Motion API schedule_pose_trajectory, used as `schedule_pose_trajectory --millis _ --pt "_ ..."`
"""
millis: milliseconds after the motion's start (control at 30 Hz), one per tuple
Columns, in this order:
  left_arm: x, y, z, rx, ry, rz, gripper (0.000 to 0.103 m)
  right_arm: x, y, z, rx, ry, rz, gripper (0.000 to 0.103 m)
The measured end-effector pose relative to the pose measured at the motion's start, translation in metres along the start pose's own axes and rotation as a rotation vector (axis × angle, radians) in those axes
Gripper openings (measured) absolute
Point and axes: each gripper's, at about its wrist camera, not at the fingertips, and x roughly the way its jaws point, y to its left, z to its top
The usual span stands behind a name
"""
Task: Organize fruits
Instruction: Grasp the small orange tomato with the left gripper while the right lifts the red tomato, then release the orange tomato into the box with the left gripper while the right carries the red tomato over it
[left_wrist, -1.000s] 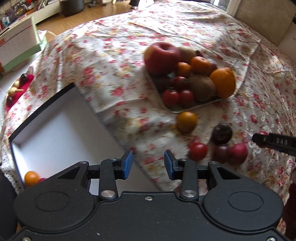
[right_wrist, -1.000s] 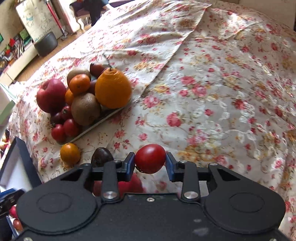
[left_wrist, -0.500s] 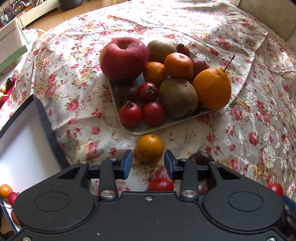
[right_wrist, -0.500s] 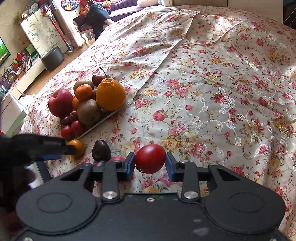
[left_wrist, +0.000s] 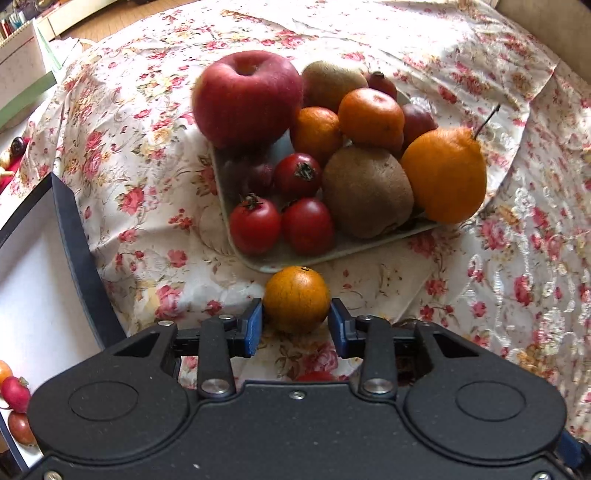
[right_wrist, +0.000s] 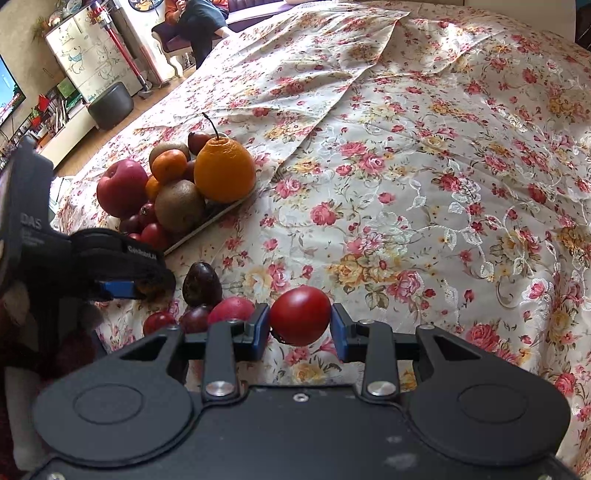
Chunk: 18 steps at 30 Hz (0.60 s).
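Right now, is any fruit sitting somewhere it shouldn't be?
Yes. Several fruits lie loose on the tablecloth off the tray: a small orange one between the open left tongs, and a dark plum beside some red ones.

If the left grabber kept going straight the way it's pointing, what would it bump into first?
Most likely the small orange fruit on the cloth: it already sits between the open blue pads of the left gripper, which look just clear of it.

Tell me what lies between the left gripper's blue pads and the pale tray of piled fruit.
In the left wrist view, a small round orange fruit sits between the open left gripper pads, just short of the pale tray; only floral tablecloth beyond.
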Motion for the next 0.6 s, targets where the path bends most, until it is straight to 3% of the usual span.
schedule_pose_trajectory --millis 100,300,600 --pt "-0.015 0.019 0.003 -0.025 0.001 -0.015 0.046 -0.005 0.006 0.000 -0.011 0.000 0.007 0.036" --pt "-0.049 0.079 0.005 -0.073 -0.030 0.035 0.046 -0.019 0.037 -0.003 -0.076 0.003 0.058 0.036" --pt "-0.058 0.193 -0.008 -0.267 0.031 0.226 0.046 -0.014 0.135 -0.026 -0.243 0.105 0.191 0.036"
